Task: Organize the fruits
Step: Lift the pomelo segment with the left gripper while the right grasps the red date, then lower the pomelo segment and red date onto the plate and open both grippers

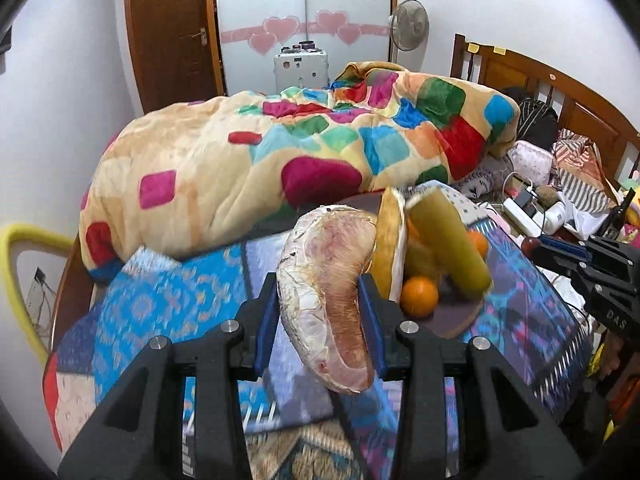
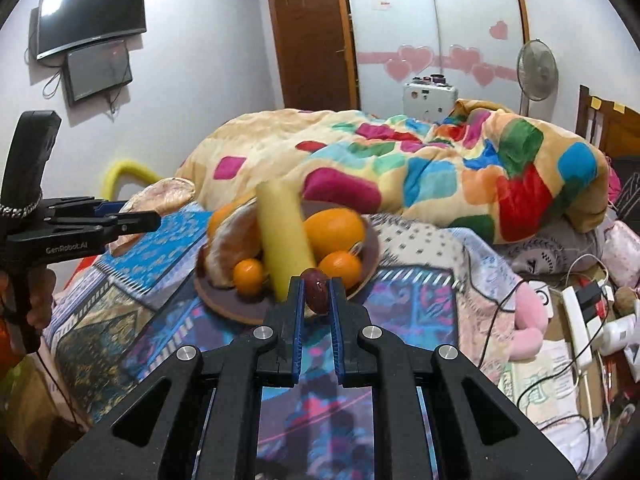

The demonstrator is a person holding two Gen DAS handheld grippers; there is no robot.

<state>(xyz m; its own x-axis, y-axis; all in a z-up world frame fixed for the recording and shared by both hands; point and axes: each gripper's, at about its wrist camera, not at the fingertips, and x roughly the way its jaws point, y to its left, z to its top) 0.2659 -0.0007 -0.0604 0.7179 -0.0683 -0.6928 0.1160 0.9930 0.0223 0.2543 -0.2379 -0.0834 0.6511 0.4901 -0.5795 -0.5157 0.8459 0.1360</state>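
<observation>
My left gripper (image 1: 320,292) is shut on a peeled pomelo wedge (image 1: 332,292), pink flesh with white pith, held above the blue patterned bedcover; it also shows in the right wrist view (image 2: 160,196). My right gripper (image 2: 317,284) is shut on a small dark red date (image 2: 318,290), just in front of a brown plate (image 2: 224,304). The plate holds small oranges (image 2: 249,277), a larger orange fruit (image 2: 334,227), a pomelo peel piece (image 2: 228,248) and a yellow-green cylinder (image 2: 284,236). The plate (image 1: 456,316) lies right of the wedge in the left wrist view.
A colourful quilt (image 1: 280,160) is heaped behind the plate. Cables, a power strip (image 2: 576,320) and a pink soft toy (image 2: 528,320) clutter the right side. A wooden headboard (image 1: 560,92) stands far right. A fan (image 2: 536,68) and a door (image 2: 312,36) are behind.
</observation>
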